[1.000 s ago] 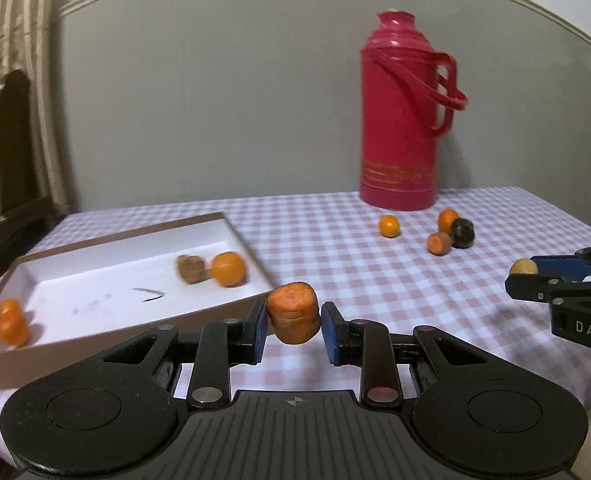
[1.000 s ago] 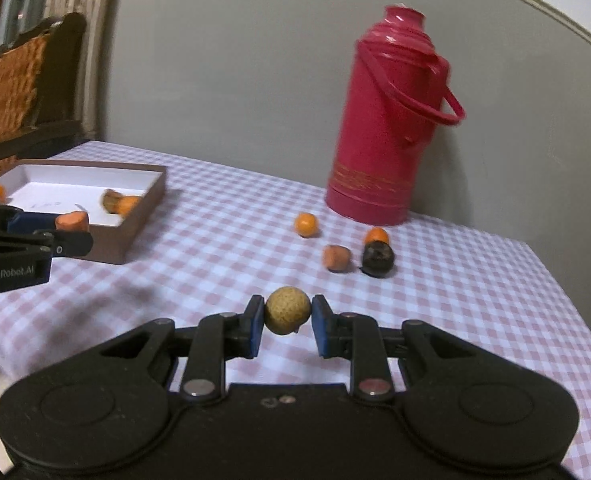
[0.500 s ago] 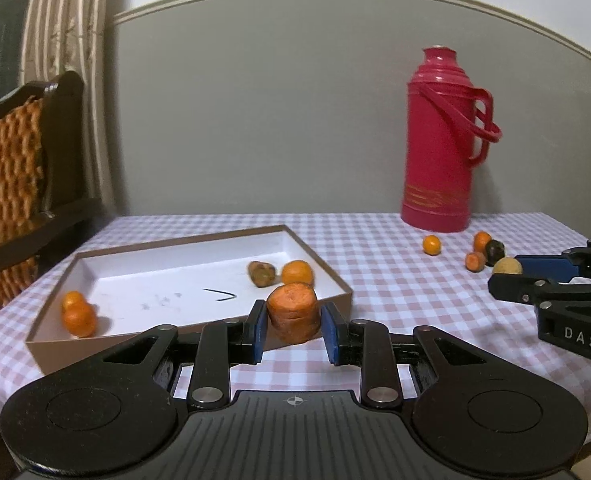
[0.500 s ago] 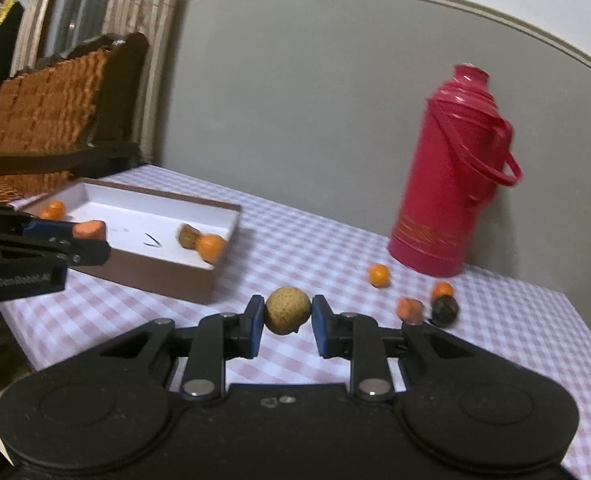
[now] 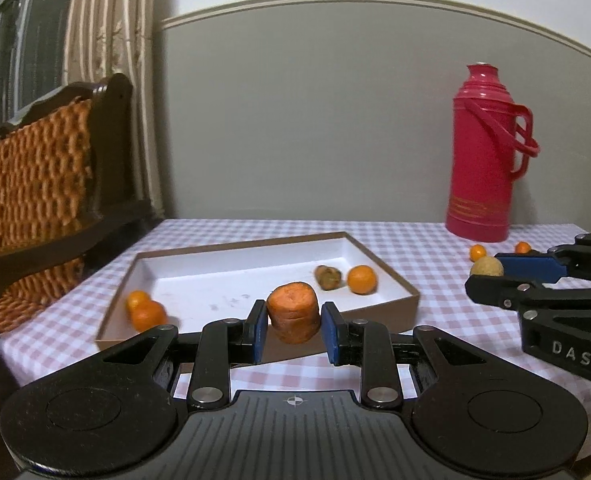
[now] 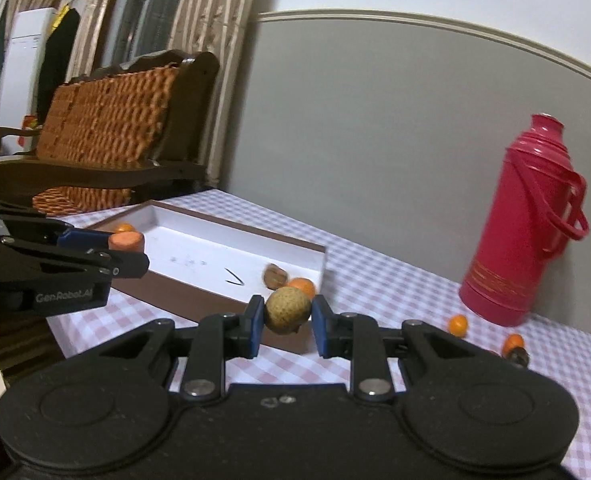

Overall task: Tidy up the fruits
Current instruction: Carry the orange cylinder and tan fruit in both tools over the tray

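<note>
My left gripper (image 5: 294, 327) is shut on a stubby orange chunk (image 5: 293, 312), held just in front of the near rim of the brown box (image 5: 399, 285). Inside the white-lined box lie two small oranges (image 5: 145, 312) at the left, plus a brown fruit (image 5: 328, 277) and another orange (image 5: 361, 279) at the right. My right gripper (image 6: 285, 322) is shut on a round tan fruit (image 6: 287, 309), near the box's right corner (image 6: 315, 256). The left gripper (image 6: 129, 252) with its chunk (image 6: 126, 241) shows at the left of the right wrist view.
A red thermos (image 5: 485, 168) stands at the back right of the checked table (image 5: 415, 240). Loose small oranges (image 6: 457, 325) and a dark fruit (image 6: 520, 357) lie near it. A wooden wicker chair (image 5: 43, 184) stands left of the table, beside striped curtains.
Both grippers have swung left toward the box, each still holding its fruit. The box now sits centred ahead and the thermos has shifted to the right of both views.
</note>
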The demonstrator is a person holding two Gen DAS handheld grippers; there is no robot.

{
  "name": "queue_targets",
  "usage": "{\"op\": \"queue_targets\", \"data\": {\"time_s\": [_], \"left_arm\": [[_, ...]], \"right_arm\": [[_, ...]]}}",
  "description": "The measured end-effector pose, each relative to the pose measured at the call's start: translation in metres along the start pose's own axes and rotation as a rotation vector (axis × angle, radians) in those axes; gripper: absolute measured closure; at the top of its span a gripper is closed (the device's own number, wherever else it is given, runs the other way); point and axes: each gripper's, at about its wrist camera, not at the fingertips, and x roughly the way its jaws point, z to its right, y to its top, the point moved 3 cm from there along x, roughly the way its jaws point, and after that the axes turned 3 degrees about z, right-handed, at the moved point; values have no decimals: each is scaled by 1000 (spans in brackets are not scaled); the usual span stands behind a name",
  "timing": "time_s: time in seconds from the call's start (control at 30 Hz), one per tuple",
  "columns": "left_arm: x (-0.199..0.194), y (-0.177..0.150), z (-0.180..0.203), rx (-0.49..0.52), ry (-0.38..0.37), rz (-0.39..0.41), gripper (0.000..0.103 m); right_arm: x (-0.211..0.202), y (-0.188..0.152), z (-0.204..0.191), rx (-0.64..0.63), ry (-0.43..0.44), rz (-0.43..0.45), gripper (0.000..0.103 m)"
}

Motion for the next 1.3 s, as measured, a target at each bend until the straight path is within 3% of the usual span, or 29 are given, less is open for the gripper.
{"op": "queue_targets", "data": {"time_s": [0.63,1.3], "left_arm": [[-10,7,-73,-51,145,43,74],[31,24,-104,-77,195,62,74]], "right_arm": [[20,28,-59,-46,112,60,86],[62,57,-47,-16,89,123,86]]}}
